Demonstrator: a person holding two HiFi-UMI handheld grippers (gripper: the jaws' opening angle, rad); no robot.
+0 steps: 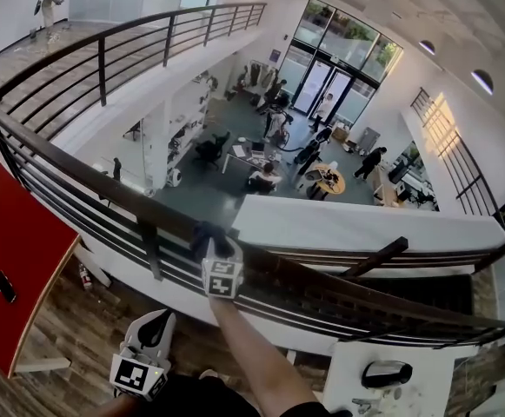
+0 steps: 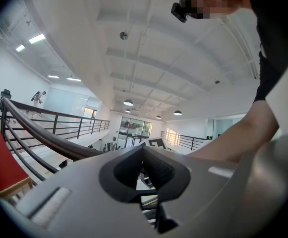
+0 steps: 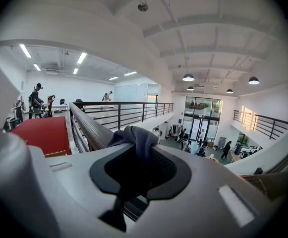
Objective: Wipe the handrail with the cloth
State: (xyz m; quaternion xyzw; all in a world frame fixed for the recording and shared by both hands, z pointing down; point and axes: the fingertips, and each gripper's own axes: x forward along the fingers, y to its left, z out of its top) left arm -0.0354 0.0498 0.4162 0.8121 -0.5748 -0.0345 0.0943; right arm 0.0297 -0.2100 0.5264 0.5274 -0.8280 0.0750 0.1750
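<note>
pretty bright all round, most light pouring in through the glass doors (image 1: 330, 81) at upper right of the head view, pendant lamps (image 3: 188, 77) lit overhead, shadows soft, heavy fisheye bend — black corners in both gripper views, left gripper (image 2: 143, 155) body slightly soft up close

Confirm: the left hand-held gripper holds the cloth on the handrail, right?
Wrong side. The right hand-held gripper holds the cloth on the handrail, as the right gripper view shows. The left hand-held gripper has nothing between its jaws.
</note>
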